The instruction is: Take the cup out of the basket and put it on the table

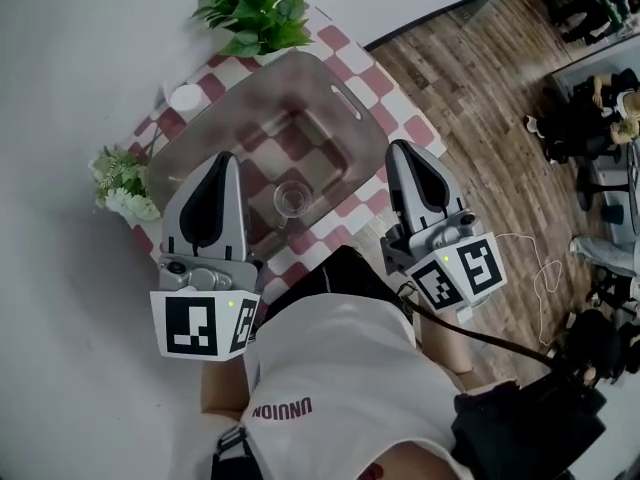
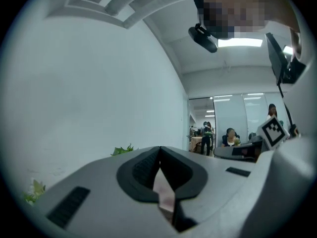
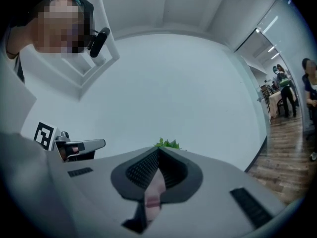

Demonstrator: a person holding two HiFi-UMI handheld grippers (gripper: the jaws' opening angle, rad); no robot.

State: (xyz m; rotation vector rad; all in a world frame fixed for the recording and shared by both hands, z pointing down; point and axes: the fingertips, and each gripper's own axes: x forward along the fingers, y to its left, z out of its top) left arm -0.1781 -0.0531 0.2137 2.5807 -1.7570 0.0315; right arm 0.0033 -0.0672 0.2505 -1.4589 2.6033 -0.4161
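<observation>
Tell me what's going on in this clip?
A person holds a gripper in each hand above a small checkered table. The left gripper and right gripper are both shut and empty, one on either side of a clear basket. The glass cup sits upright on the basket's floor, untouched, so the pickup hasn't begun.

The basket [image 1: 345, 103] stands open on top, leafy plant [image 1: 255, 10] behind, flowers [image 1: 122, 180] at its left.

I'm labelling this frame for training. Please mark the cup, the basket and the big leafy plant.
cup [image 1: 290, 200]: head view, middle of the glass.
basket [image 1: 325, 103]: head view, wall beside the handle slot.
leafy plant [image 1: 255, 10]: head view, central leaves.
</observation>
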